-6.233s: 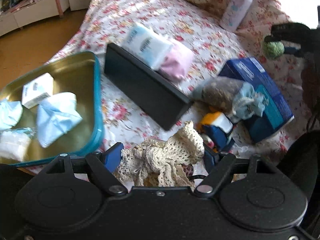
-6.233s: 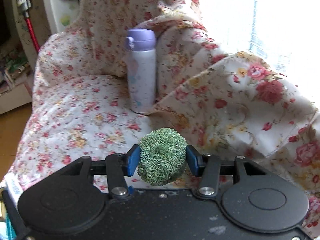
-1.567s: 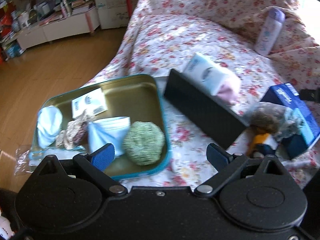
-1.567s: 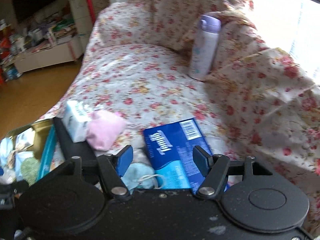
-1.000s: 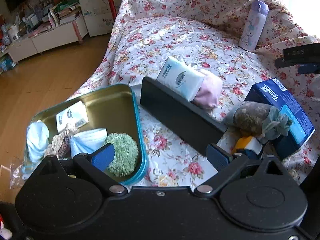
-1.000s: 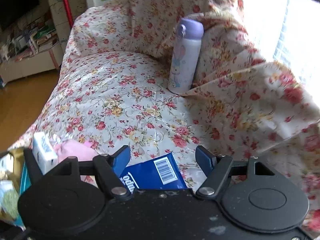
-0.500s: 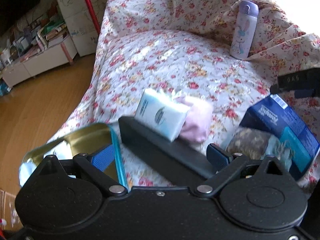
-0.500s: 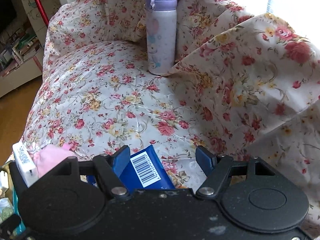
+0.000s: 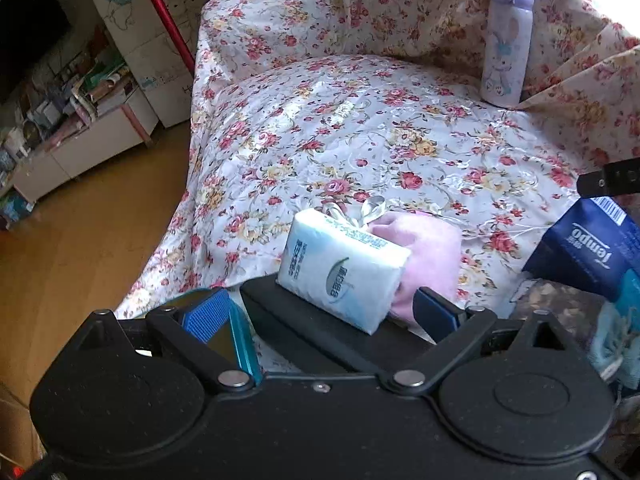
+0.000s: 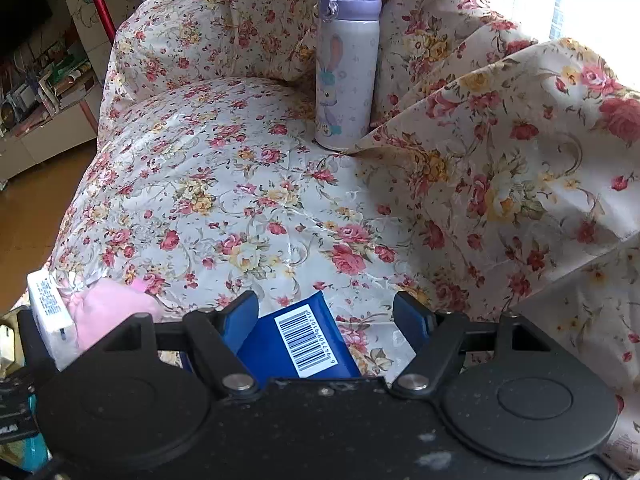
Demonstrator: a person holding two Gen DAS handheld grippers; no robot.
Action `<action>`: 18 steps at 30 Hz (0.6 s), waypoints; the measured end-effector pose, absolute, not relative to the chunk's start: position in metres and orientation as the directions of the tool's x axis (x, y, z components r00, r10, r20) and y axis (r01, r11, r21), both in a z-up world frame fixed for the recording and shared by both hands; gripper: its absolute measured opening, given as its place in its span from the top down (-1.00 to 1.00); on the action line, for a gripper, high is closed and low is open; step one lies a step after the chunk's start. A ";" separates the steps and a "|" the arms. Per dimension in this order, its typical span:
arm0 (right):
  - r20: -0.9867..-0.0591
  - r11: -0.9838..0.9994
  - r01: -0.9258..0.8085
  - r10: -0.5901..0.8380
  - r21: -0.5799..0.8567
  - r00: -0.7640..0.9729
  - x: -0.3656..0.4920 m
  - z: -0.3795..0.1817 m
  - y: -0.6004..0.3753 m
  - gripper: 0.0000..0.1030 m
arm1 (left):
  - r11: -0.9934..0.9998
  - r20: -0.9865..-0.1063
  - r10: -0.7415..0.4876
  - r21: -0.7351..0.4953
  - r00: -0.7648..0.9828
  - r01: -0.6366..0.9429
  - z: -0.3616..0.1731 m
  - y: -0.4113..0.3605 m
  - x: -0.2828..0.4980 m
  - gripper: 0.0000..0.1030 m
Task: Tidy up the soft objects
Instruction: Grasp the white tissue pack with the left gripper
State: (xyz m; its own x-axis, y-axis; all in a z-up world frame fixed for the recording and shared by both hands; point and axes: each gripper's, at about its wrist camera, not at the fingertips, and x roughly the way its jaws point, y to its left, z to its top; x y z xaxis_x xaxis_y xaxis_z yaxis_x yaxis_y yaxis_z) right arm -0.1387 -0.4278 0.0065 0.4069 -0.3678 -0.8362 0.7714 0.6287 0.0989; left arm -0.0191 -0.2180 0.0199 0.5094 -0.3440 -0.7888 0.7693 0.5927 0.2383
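My left gripper (image 9: 322, 314) is open and hangs just short of a white tissue pack (image 9: 344, 276). That pack leans on a black box (image 9: 320, 338) with a pink soft pouch (image 9: 430, 254) beside it. Only the rim of the teal tin (image 9: 242, 344) shows by the left finger. My right gripper (image 10: 326, 316) has nothing gripped and its jaws are opening. The blue Tempo tissue pack (image 10: 296, 344) lies under and between them, with the pads not pressing on it. The same blue pack (image 9: 592, 252) shows at the right of the left wrist view.
A purple-capped bottle (image 10: 347, 68) stands upright at the back against folds of the floral cover (image 10: 248, 184). A mottled brown bag with pale blue cloth (image 9: 560, 300) lies by the blue pack. Wooden floor (image 9: 80, 248) and low shelves are off to the left.
My left gripper has swung away from the tin, which has slid almost out of view, toward the white tissue pack. My right gripper has sunk closer over the blue pack.
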 end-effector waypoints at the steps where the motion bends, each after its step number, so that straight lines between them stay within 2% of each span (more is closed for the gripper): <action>1: -0.837 0.628 0.772 -0.365 0.102 0.408 -0.139 0.006 -0.428 -0.44 | 0.588 -0.789 -0.345 0.241 0.509 0.772 0.019 -0.220 -0.018 -0.85; 8: -0.841 0.622 0.773 -0.348 0.123 0.415 -0.139 0.004 -0.431 -0.45 | 0.558 -0.794 -0.329 0.273 0.511 0.783 0.008 -0.237 -0.008 -0.86; 16: -0.845 0.614 0.776 -0.332 0.144 0.419 -0.138 0.000 -0.434 -0.45 | 0.547 -0.816 -0.349 0.221 0.460 0.808 0.002 -0.249 0.004 -0.85; 17: -0.846 0.613 0.777 -0.329 0.147 0.419 -0.138 -0.001 -0.434 -0.45 | 0.545 -0.818 -0.354 0.212 0.453 0.811 0.002 -0.249 0.005 -0.83; 18: -0.848 0.612 0.777 -0.325 0.150 0.420 -0.138 -0.002 -0.435 -0.45 | 0.545 -0.822 -0.357 0.203 0.444 0.814 0.002 -0.250 0.005 -0.73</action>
